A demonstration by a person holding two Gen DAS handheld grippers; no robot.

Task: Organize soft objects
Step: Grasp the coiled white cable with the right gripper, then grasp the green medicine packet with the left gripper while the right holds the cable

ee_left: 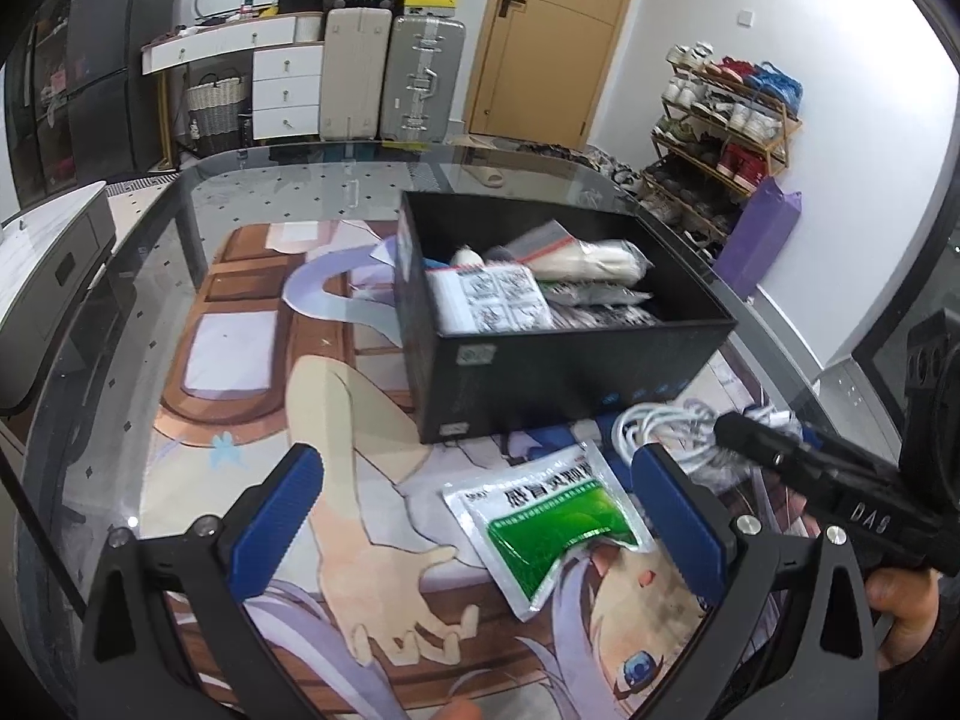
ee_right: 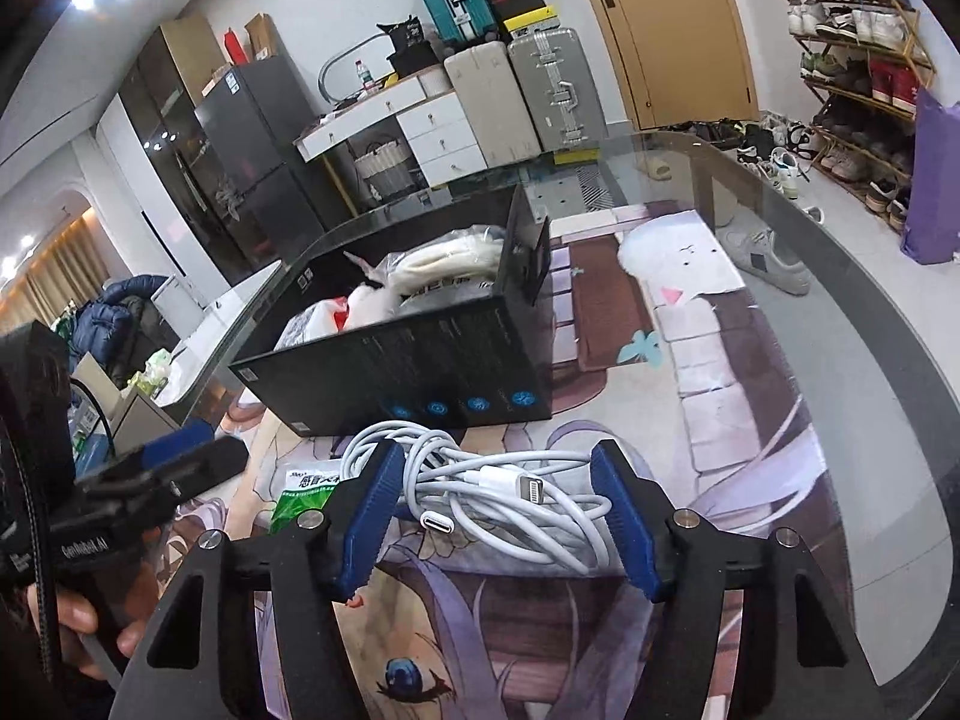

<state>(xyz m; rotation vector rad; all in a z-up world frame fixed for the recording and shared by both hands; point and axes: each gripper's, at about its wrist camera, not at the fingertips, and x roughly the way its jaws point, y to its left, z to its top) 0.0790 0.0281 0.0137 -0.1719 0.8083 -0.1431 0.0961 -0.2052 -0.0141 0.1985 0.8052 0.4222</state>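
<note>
A black open box (ee_left: 540,360) stands on the glass table and holds several soft packets and white bundles (ee_left: 591,261). A green and white sachet (ee_left: 555,525) lies flat on the printed mat in front of the box, between the fingers of my open left gripper (ee_left: 480,498). A coiled white cable (ee_right: 510,492) lies on the mat in front of the box (ee_right: 420,372), between the blue pads of my open right gripper (ee_right: 498,510). The cable also shows in the left wrist view (ee_left: 666,426), to the right of the sachet. The sachet's corner shows in the right wrist view (ee_right: 306,489).
The glass table (ee_left: 150,276) carries a large printed anime mat (ee_left: 252,396). The right gripper's black body (ee_left: 840,498) reaches in at the right of the left wrist view. Suitcases (ee_left: 390,78), a drawer unit and a shoe rack (ee_left: 726,120) stand beyond the table.
</note>
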